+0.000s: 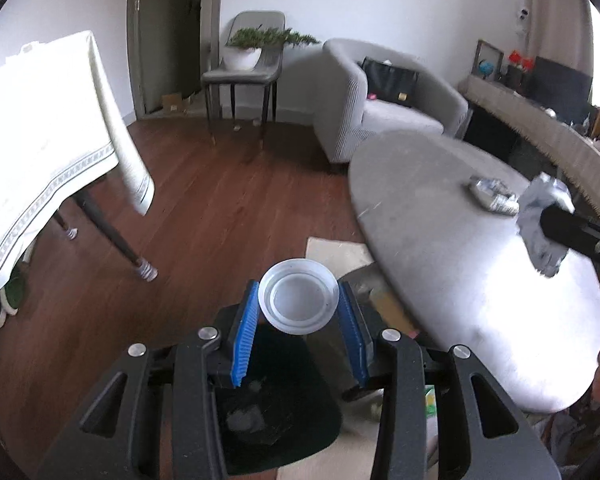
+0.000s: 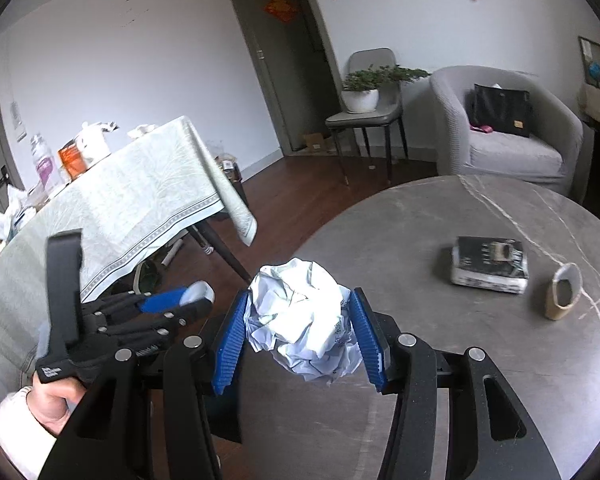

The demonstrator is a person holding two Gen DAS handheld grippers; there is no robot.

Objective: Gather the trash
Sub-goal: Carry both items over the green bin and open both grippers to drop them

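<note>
The left claw (image 1: 298,312) holds a translucent plastic lid (image 1: 297,295) between its blue pads (image 1: 244,336), which press on the two opposite edges of its rim. It hangs directly over a dark bin (image 1: 272,408) on the floor beside the desk. I judge it is held there so that the lid can fall straight inside when the pads open. Some pale crumpled thing already lies in the bin, but it is too blurred to name.

The right claw (image 2: 300,324) is closed on a crumpled paper ball (image 2: 302,320), gripped at the sides, and it is lifted above the near edge of the round grey desk (image 2: 480,360). Probably it waits there until the bin is free.

The lid is round, thin and milky, with a raised ring inside the rim; it looks light and a little slippery. The paper ball is white with some small print on it, loosely crushed, so it will give under the pads.

A dark wrapped packet (image 2: 488,266) and a small cardboard tube (image 2: 562,292) lie farther away on the desk, apart from each other. They seem to be trash not yet collected.
</note>
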